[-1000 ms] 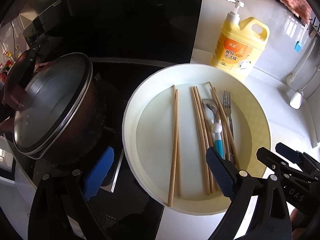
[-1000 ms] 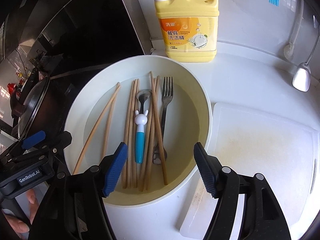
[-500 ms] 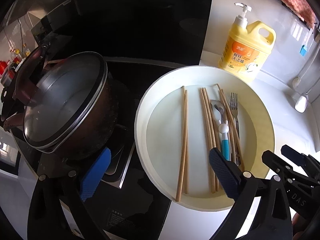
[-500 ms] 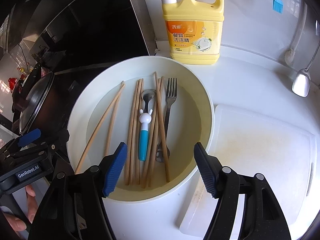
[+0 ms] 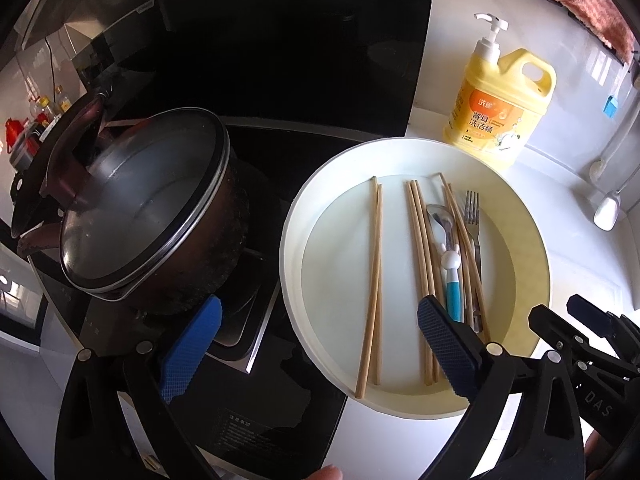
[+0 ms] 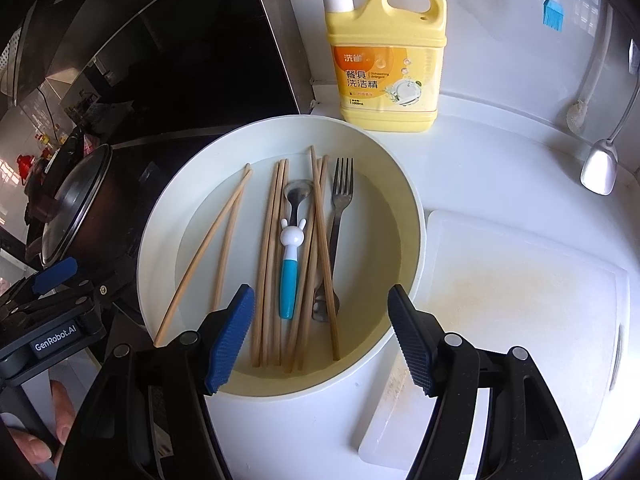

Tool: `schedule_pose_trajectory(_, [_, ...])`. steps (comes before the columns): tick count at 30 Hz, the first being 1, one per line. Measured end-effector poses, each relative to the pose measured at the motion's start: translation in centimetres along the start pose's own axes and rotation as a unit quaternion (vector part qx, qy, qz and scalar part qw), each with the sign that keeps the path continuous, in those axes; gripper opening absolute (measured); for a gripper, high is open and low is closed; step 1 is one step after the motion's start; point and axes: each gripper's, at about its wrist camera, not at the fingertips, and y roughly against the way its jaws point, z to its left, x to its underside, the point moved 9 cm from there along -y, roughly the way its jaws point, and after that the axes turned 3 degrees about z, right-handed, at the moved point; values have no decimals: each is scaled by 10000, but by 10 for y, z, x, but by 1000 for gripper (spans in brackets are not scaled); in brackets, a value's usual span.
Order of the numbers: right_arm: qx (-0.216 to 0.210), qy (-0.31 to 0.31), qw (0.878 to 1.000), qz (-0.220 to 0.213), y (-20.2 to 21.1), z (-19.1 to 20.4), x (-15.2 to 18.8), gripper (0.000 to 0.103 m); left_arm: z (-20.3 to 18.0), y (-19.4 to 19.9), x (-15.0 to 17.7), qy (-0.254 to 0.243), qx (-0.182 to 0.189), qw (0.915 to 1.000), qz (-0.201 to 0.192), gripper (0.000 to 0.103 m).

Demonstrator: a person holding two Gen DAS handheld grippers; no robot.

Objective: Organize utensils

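Observation:
A round white basin on the counter holds several wooden chopsticks, a spoon with a blue and white rabbit handle and a metal fork. My right gripper is open and empty, above the basin's near rim. My left gripper is open and empty, straddling the basin's left rim; it also shows in the right wrist view.
A yellow dish-soap bottle stands behind the basin. A lidded pot sits on the black stove at left. A white cutting board lies right of the basin. A ladle and blue brush hang at right.
Both grippers have drawn back and up a little from the basin; the left view has shifted left toward the pot. Both stay open and the utensils have not moved.

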Motion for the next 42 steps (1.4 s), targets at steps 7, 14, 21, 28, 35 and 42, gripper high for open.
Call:
schedule_pose_trajectory(7, [53,68,10000,-51,5,0,-2,66,-2,6,0,-81,-21,10000,-45,97])
schedule_pose_trajectory(14, [71,66,9999,-102,10,1,-4,66,-3,10,-1,-89,-76,9999,-78,97])
schedule_pose_trajectory(21, [80,62,9999,-105,11,2,-4,66,-2,11,-1,-73,-42,9999,-79,97])
schedule_pose_trajectory(28, [76,55,9999,-105,11,3,-3,66,-3,12,0,-67,-43,9999,-85,97])
schedule_pose_trajectory(35, [77,69,9999,-103,11,2,-3,66,-4,14,1,-54,-20,10000,-79,97])
schedule_pose_trajectory(42, [69,75,9999,-100,11,2,-3,66,-5,14,2,-44,6,10000,-77,97])
